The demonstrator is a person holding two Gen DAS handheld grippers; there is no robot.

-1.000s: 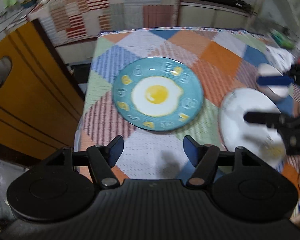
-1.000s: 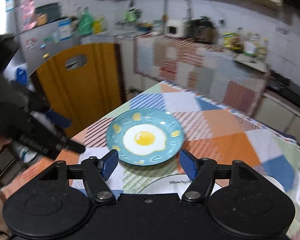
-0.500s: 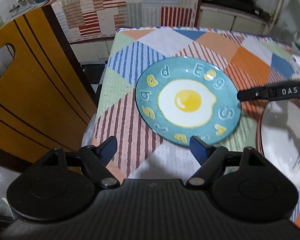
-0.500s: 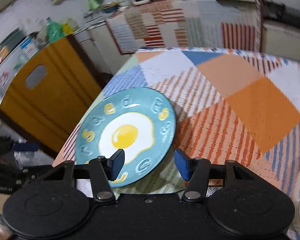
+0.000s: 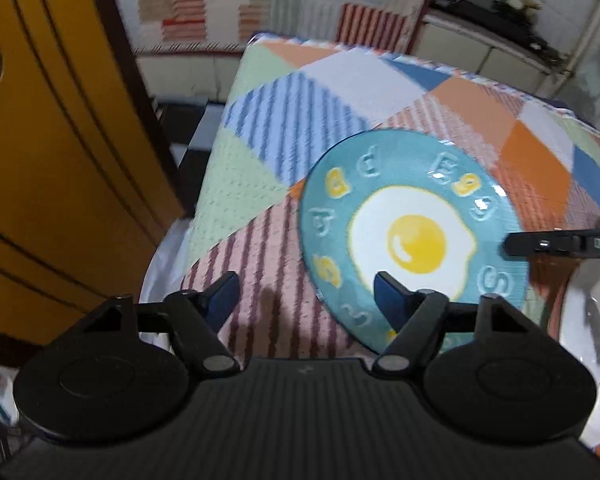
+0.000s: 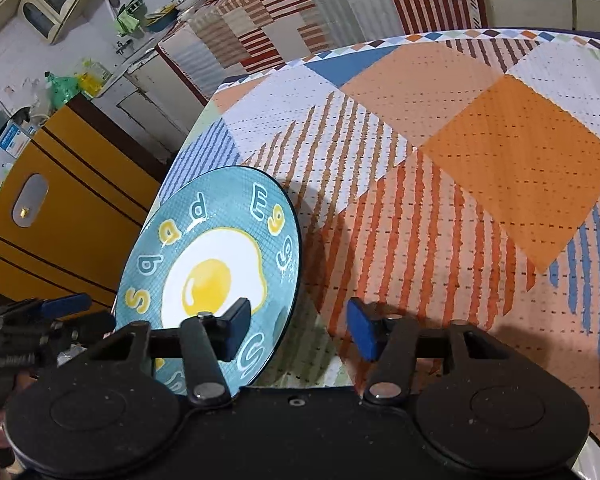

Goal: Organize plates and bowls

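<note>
**Teal egg plate sits between two open grippers**

Teal glaze with a painted fried egg at its centre marks the plate (image 5: 414, 240), which lies on the patchwork tablecloth (image 5: 340, 92) near the table's left edge. In the left wrist view, the yellow cabinet (image 5: 48, 152) stands off at nine o'clock, beyond the table edge. The left gripper (image 5: 306, 294) hovers with its jaws spread wide and nothing between them; its left finger is over the striped cloth, and its right finger overlaps the plate's near rim at about six o'clock of the plate. Whether that finger touches the glaze I cannot tell. Farther right, at three o'clock of the plate, a black finger of the right gripper (image 5: 560, 244) reaches in over the rim, and a white plate (image 5: 588, 320) lies just beside the teal one.

In the right wrist view, the plate (image 6: 212, 268) lies at ten o'clock. The right gripper (image 6: 298, 326) is also wide open and empty-handed: its left finger (image 6: 236, 326) sits over the plate's near rim, its right finger over bare cloth.
</note>
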